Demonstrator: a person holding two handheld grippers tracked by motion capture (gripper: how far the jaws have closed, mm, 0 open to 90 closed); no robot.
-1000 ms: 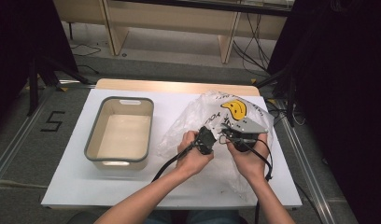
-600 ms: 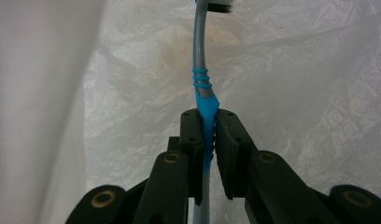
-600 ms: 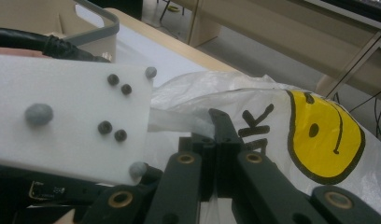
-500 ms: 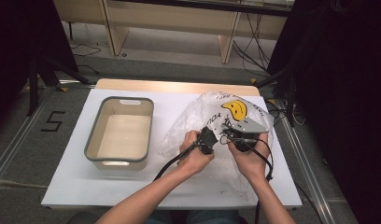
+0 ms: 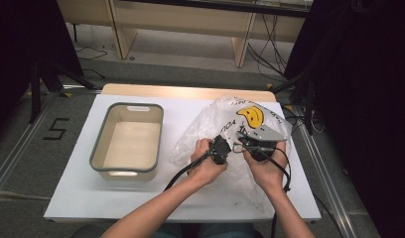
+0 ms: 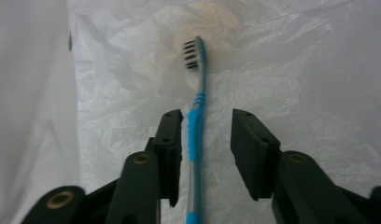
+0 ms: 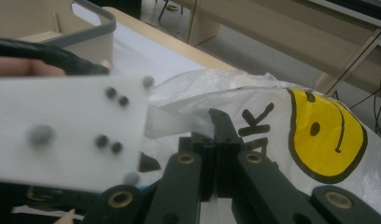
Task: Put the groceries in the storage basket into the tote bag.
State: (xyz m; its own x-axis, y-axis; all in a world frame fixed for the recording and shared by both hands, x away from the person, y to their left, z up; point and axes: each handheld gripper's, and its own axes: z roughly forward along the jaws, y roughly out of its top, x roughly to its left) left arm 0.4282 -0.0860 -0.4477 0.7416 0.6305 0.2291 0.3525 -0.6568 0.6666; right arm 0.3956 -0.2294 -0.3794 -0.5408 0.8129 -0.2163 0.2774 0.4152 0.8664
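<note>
Here, a blue toothbrush [image 6: 196, 126] with dark bristles is seen inside the thin white plastic bag [image 5: 225, 124], its head pointing to 12 o'clock. The left gripper [image 6: 206, 135] has just been opened partway, and the handle lies loosely between its jaws against one pad. The right gripper [image 7: 215, 154] is pinched tight on the bag's edge, and both hands are held close together above the bag at 3 o'clock from the tub [image 5: 102, 154].

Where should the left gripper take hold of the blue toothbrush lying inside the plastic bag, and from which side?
Grip the toothbrush on its straight blue handle, below the bristles, coming in along its length as the left gripper already does: the handle lies between the jaws, which have just been opening.
</note>
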